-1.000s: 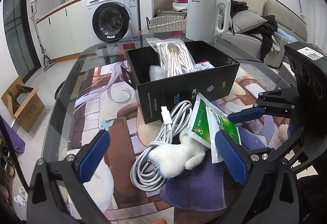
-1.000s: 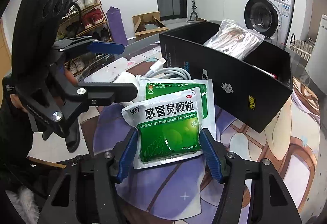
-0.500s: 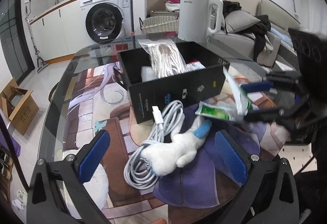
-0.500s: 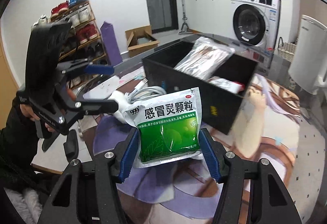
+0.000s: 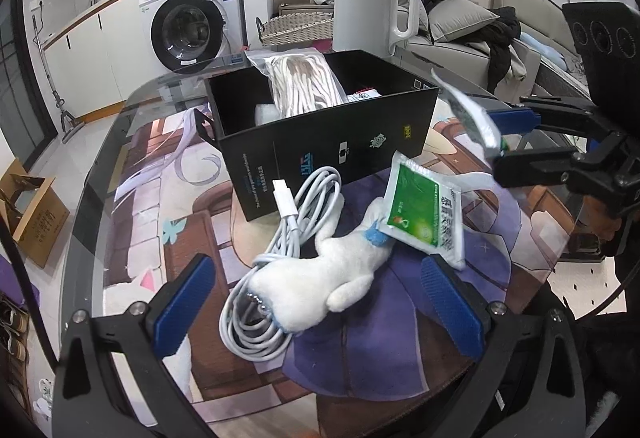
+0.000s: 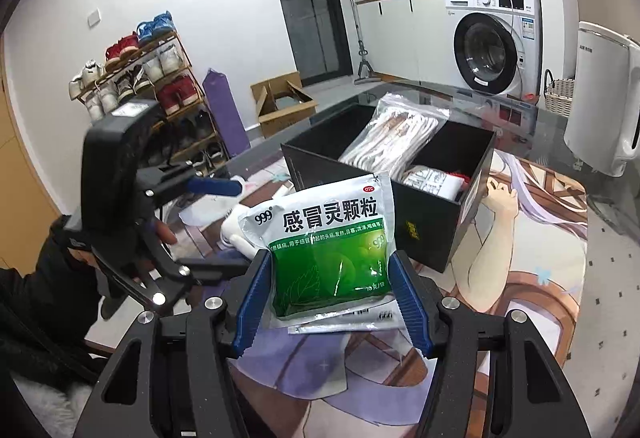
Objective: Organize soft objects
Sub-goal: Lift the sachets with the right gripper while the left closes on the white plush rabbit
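My right gripper (image 6: 334,296) is shut on a green and white medicine sachet (image 6: 326,250) and holds it in the air beside the black box (image 6: 420,230). From the left wrist view that sachet (image 5: 470,114) shows edge-on by the box's right corner. A second sachet (image 5: 424,216) lies on the mat, leaning on a white plush toy (image 5: 320,278). A coiled white cable (image 5: 280,238) lies under the toy. My left gripper (image 5: 316,310) is open and empty, hovering over the toy. The box (image 5: 320,142) holds a clear bag of white cords (image 5: 304,82) and small packets.
A white electric kettle (image 5: 368,2) stands behind the box on the round glass table (image 5: 120,142). A washing machine (image 5: 188,22), wicker basket (image 5: 296,28) and sofa (image 5: 472,34) are beyond. A shoe rack (image 6: 148,86) and cardboard box (image 6: 282,102) stand on the floor.
My right gripper has lifted the top sachet off the mat and carried it up toward the box's right corner. The second sachet stays on the plush toy. My left gripper stays open over the toy.
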The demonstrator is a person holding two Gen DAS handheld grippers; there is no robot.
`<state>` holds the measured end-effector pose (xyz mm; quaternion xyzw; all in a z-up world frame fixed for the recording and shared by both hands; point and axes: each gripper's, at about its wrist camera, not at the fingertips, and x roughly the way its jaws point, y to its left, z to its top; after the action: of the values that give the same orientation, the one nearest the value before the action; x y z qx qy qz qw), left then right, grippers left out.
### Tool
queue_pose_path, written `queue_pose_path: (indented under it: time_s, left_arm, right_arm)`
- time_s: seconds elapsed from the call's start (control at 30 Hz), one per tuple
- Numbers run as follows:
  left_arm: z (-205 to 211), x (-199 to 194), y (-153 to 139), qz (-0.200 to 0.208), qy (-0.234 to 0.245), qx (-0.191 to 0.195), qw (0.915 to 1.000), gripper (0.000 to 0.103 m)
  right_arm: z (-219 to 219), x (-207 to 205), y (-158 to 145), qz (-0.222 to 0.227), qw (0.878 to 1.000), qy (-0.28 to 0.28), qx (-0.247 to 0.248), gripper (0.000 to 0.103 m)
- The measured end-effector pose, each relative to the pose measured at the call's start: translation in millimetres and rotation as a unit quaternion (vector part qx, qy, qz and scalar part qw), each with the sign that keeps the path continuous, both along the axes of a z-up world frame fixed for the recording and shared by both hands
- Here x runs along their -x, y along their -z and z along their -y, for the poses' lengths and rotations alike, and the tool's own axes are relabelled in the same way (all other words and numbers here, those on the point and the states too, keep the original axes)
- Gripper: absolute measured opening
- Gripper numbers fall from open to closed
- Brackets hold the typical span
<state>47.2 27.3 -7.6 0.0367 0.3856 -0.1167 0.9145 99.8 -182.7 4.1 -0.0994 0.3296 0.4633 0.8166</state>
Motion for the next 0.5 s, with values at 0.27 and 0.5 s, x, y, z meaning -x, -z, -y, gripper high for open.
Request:
queue_pose_path:
  time_s: [0.27, 0.5]
  left_arm:
    - [2.4, -1.8, 8.9, -0.002, 0.001, -0.023, 0.9997, 0.062]
    - [-0.8, 5.5, -3.5, 0.012, 0.016, -0.018, 0.9996, 0.040]
  right_arm:
    - [4.3, -2.1, -5.6, 0.002, 1.000, 0.010, -0.006, 0.060]
    - [4.5, -3.4, -4.3, 0.002, 1.000, 0.013, -0.005, 0.060]
